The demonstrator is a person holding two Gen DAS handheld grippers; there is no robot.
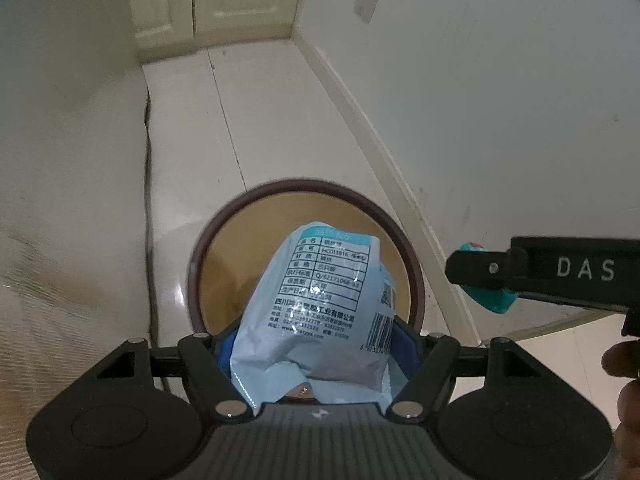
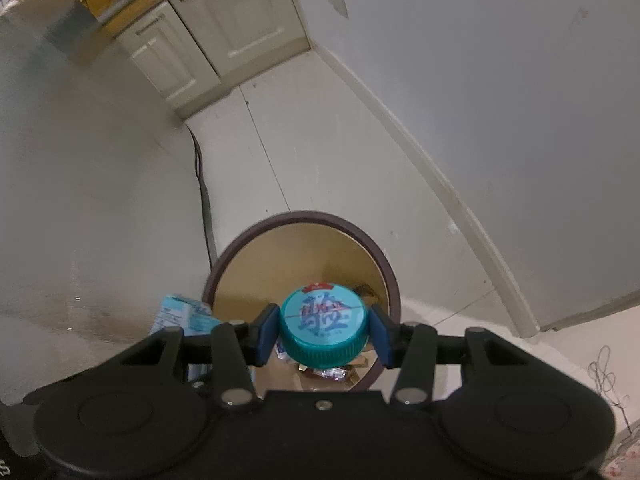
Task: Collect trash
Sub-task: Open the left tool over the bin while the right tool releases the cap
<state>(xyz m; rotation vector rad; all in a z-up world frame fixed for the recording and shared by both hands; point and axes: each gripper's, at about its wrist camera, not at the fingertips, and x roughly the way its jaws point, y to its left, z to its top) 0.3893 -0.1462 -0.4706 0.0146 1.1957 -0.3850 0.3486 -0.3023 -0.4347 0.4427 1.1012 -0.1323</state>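
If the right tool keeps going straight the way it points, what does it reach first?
Probably the open mouth of the bin: the right tool, holding the teal cap, points down into it. First contact would likely be the scraps at the bottom, though depth is unclear.

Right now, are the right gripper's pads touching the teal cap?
Touching. The right wrist view shows both blue pads pressed against the sides of the teal cap, held above the trash bin.
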